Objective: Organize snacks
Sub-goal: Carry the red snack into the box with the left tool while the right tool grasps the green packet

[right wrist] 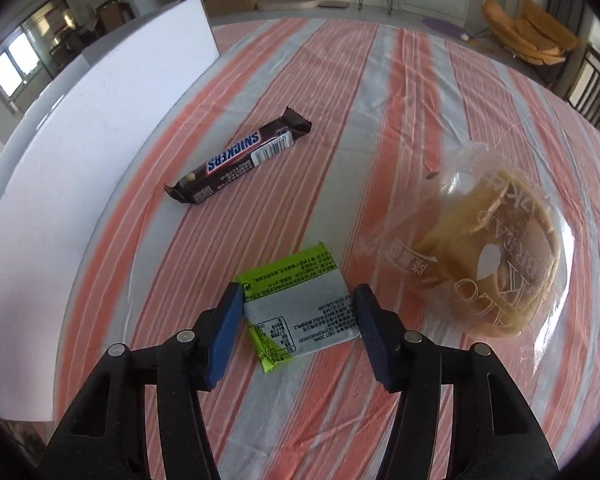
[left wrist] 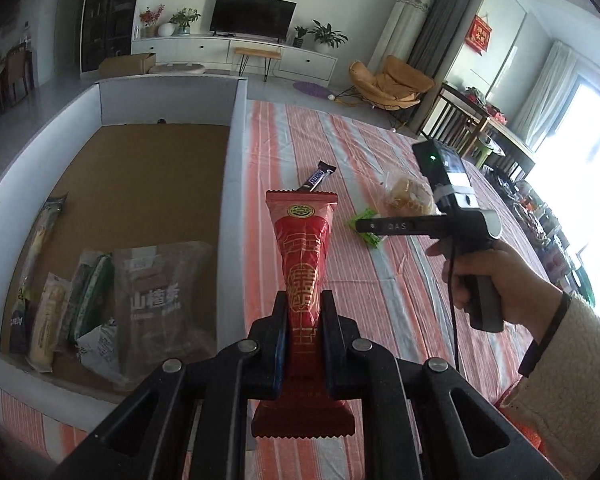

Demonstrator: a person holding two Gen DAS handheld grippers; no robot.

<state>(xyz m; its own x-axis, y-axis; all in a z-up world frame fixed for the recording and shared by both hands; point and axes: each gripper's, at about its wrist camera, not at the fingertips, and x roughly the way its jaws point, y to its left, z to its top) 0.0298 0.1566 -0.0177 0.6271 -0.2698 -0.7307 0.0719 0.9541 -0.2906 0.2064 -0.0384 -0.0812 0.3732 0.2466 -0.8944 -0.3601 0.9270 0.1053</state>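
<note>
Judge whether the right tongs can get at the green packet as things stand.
Probably yes: the right tongs straddle the green packet, which lies flat with nothing on top. Whether the pads touch it is unclear.

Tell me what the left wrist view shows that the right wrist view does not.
Only the left wrist view: the left gripper shut on a red packet, the inside of the box with several snack packs, and the hand holding the right gripper.

Only the right wrist view: the right gripper with its jaws either side of the green packet; whether they grip it is unclear.

Both: the chocolate bar, the bagged bread, the striped cloth.
</note>
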